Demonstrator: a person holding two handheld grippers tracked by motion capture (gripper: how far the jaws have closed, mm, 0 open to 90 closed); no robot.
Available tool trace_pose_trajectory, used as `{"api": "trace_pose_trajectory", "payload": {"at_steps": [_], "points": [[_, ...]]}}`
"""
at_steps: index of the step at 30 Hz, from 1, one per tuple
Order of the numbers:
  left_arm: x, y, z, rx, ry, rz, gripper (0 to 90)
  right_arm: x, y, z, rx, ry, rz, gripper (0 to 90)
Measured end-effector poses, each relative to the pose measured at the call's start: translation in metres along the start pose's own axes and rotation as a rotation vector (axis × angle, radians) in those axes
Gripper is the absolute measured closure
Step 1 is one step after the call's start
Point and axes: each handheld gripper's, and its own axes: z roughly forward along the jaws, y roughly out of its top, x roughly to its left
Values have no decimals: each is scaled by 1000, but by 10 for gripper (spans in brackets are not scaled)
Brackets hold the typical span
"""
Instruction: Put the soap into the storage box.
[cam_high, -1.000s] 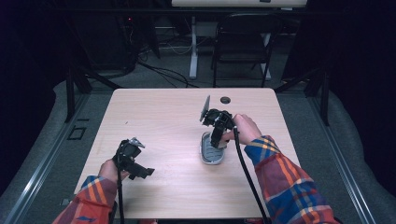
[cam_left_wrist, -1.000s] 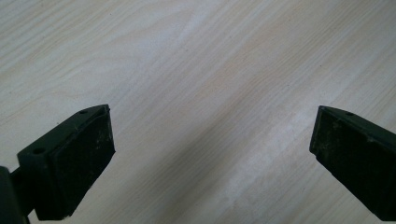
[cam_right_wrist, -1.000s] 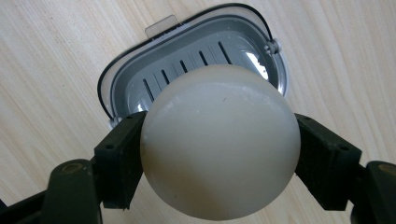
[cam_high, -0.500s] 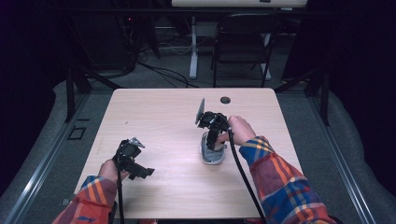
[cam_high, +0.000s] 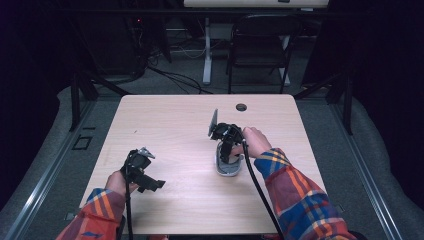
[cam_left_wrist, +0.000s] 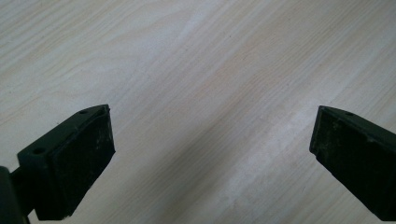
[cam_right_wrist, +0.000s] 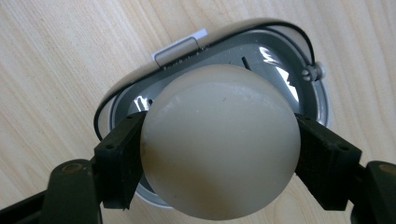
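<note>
You have one egg (cam_right_wrist: 219, 140), one grey holder (cam_right_wrist: 285, 65), and two grippers on the table (cam_high: 175, 125).

Your right gripper (cam_right_wrist: 219, 149) is clamped on the egg: both black pads press against its sides, and the egg sits directly above the holder's open bowl. Whether the egg's underside touches the bowl cannot be told. The holder is an oval grey dish with a thin black wire along its rim, a small wire clip on one edge and a white knob on another; its shiny inside holds nothing but reflections.

In the high view the holder (cam_high: 229, 165) lies right of the table's middle, with your right gripper (cam_high: 227, 150) pointing down into it.

Your left gripper (cam_high: 142, 172) is well apart from the holder, near the table's front left. Its jaws stand wide apart over bare wood, with nothing between them.
</note>
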Motion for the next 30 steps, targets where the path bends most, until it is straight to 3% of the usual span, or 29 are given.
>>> {"api": "trace_pose_trajectory", "payload": {"at_steps": [14, 30], "points": [[0, 0, 0, 2, 0, 0, 0, 2, 2, 9, 25, -19, -27, 245], [0, 0, 1, 4, 0, 3, 0, 1, 3, 16, 36, -16, -5, 244]]}}
